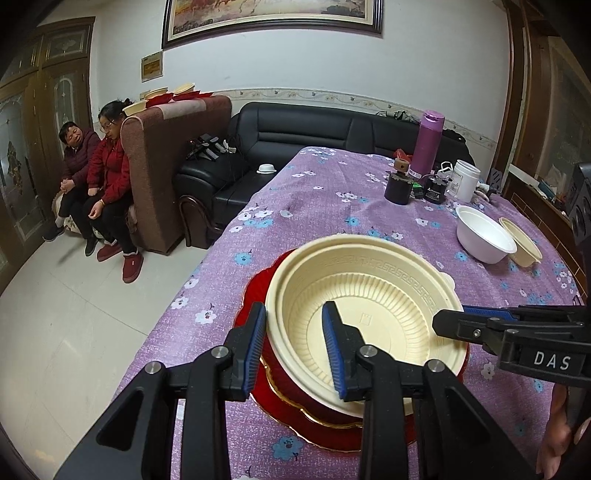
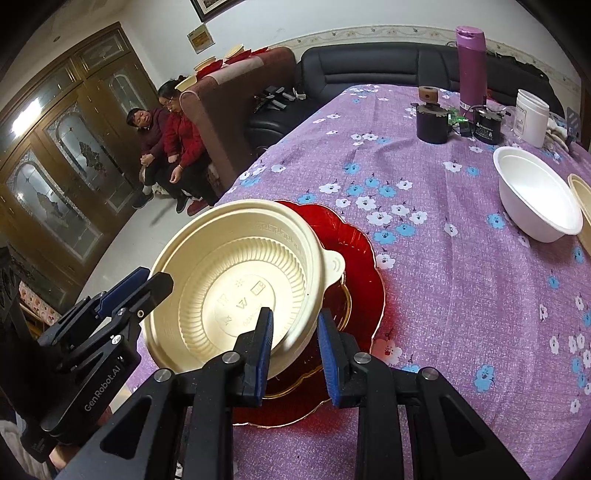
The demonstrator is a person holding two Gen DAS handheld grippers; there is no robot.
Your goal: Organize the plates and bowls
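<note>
Left gripper (image 1: 295, 347) straddles the cream bowl's (image 1: 365, 295) near rim, jaws parted with gaps either side; right gripper (image 2: 295, 350) likewise on the opposite rim. Housings read "DAS" and "GenRobot.AI". Bowl sits on red plate (image 2: 354, 254) on the floral tablecloth (image 2: 443, 295). Farther right: white bowl (image 2: 535, 192) beside another cream bowl (image 1: 521, 240). Jar labels unreadable.

We're in a home living room here: a black leather sofa (image 1: 332, 129) hugs the worktop's (image 1: 321, 192) far edge, a framed painting (image 1: 273, 14) hangs above, carved wooden doors (image 2: 66, 155) beside, two people (image 1: 96, 166) seated on a brown armchair (image 1: 162, 155).
</note>
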